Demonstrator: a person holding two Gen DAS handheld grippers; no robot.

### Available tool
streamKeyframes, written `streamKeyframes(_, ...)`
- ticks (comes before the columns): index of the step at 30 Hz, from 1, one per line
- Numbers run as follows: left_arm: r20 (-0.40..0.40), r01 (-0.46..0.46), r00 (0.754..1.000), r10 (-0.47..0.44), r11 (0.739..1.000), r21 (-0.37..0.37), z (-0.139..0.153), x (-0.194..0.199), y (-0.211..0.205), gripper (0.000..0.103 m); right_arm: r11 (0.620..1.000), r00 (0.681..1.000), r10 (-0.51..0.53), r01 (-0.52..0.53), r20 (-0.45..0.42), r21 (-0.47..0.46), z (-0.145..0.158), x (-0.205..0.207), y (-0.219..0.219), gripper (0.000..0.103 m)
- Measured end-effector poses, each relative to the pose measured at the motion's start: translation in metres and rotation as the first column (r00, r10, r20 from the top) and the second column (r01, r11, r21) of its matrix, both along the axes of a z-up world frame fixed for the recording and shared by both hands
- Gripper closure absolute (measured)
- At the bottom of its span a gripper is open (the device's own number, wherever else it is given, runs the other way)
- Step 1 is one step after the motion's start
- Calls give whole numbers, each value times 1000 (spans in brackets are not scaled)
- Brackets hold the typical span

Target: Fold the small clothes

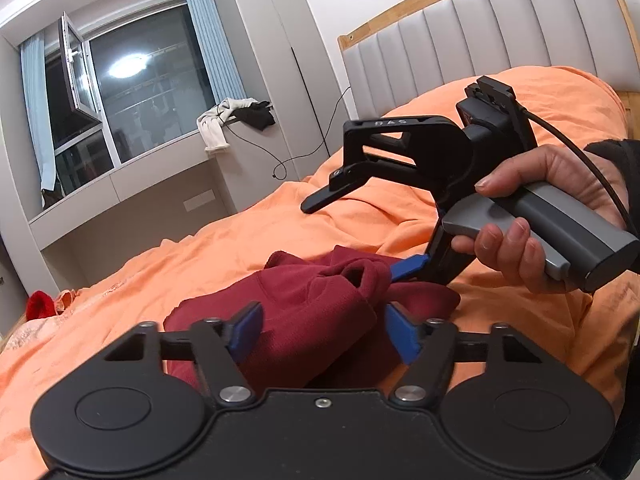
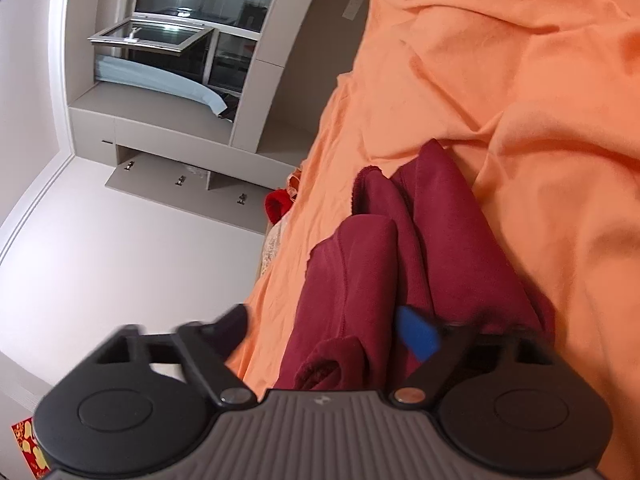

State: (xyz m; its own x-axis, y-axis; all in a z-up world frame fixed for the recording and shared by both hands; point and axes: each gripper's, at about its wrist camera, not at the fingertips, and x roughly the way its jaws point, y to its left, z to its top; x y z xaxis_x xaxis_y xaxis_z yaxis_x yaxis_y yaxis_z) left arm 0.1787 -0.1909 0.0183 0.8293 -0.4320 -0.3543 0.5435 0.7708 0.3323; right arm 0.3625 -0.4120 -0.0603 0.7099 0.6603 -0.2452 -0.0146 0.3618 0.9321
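Folding looks barely begun: the left gripper (image 1: 320, 330) stands apart astride the bunched maroon garment (image 1: 312, 312) on the orange bedcover (image 1: 240, 232), while the right gripper (image 1: 360, 236) beyond also gapes, pinching nothing

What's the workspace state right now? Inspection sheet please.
Surface: orange bedspread, rumpled.
Job's things: maroon garment, bunched, not folded.
Clutter: small red item at the bed's far edge.
Grippers: left gripper open, garment between its fingers; right gripper open over the garment, held by a hand.
Cables: black cable from the right gripper; thin wire down the wall.
Surroundings: window, clothes on the sill, padded headboard.
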Motion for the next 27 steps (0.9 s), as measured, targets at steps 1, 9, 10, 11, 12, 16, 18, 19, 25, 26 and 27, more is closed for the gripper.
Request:
streamKeyframes(1, 1, 0, 1000, 0, 1000, 0, 0, 1, 0, 43, 1000, 1000, 1, -1, -7, -4, -2, 1, 1, 33)
streamKeyframes(9, -7, 0, 1000, 0, 1000, -23, -3, 2, -3, 71, 990, 1000, 0, 0, 5, -140, 2, 17, 19, 84)
streamKeyframes(10, -9, -6, 1000, 5, 1000, -30, -4, 3, -3, 75, 991, 1000, -2, 5, 26, -132, 6, 15, 18, 88)
streamKeyframes(11, -14, -12, 1000, 11, 999, -38, -5, 3, -2, 80, 992, 999, -4, 10, 46, -126, 10, 14, 17, 90)
streamKeyframes(12, -18, -19, 1000, 18, 999, -50, -5, 3, -2, 81, 992, 998, -8, 17, 70, -124, 15, 13, 16, 90)
streamKeyframes(16, -6, -34, 999, 33, 994, -105, 0, 3, 0, 83, 988, 985, -33, 58, 171, -140, 36, 8, 10, 93)
streamKeyframes(18, 6, -33, 999, 34, 992, -125, 4, 4, -3, 84, 983, 977, -48, 82, 206, -165, 44, 6, 6, 93)
streamKeyframes(19, 7, -29, 1000, 30, 991, -132, 5, 4, -6, 84, 978, 973, -58, 100, 223, -182, 48, 4, 3, 93)
streamKeyframes(25, -6, 2, 1000, -3, 988, -155, 2, 9, -32, 84, 956, 961, -104, 168, 256, -242, 56, 1, -12, 93)
streamKeyframes(26, -14, 6, 1000, -8, 988, -157, 0, 10, -37, 84, 954, 962, -110, 173, 251, -245, 55, 1, -14, 94)
streamKeyframes(27, -22, 9, 1000, -13, 987, -157, -3, 10, -41, 84, 953, 963, -115, 176, 245, -246, 52, 0, -18, 94)
